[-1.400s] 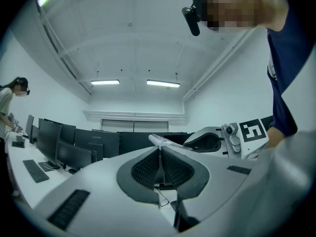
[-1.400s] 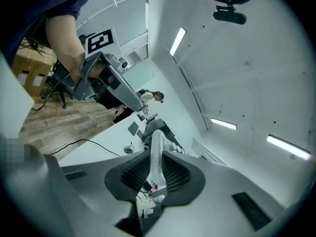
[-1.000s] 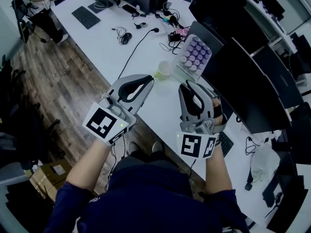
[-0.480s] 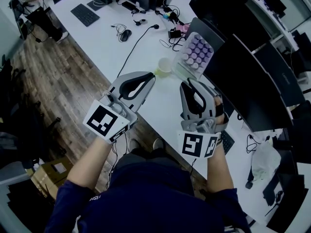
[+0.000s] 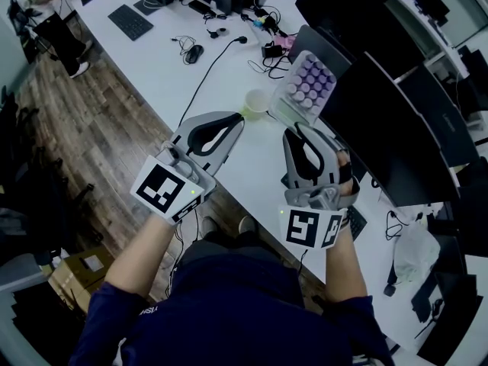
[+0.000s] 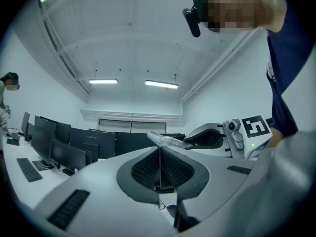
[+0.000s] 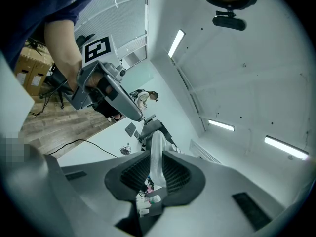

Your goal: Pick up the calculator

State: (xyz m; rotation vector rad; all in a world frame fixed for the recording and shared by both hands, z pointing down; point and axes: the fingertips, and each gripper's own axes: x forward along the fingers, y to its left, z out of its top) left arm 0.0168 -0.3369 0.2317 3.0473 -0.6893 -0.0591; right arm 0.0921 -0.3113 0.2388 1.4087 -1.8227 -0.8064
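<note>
Above white desk (image 5: 156,61), right claw (image 5: 296,131) pinching purple-keyed calculator (image 5: 307,85), left claw (image 5: 239,120) pressed together, monitor (image 6: 98,143) marked Lenovo

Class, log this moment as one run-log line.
right gripper: jaws shut on calculator | calculator: held clear of table | left gripper: jaws together, empty

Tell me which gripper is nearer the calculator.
Right. The right gripper has its fingers clamped on the calculator at its near edge; the left gripper is apart from it, off to its left.
</note>
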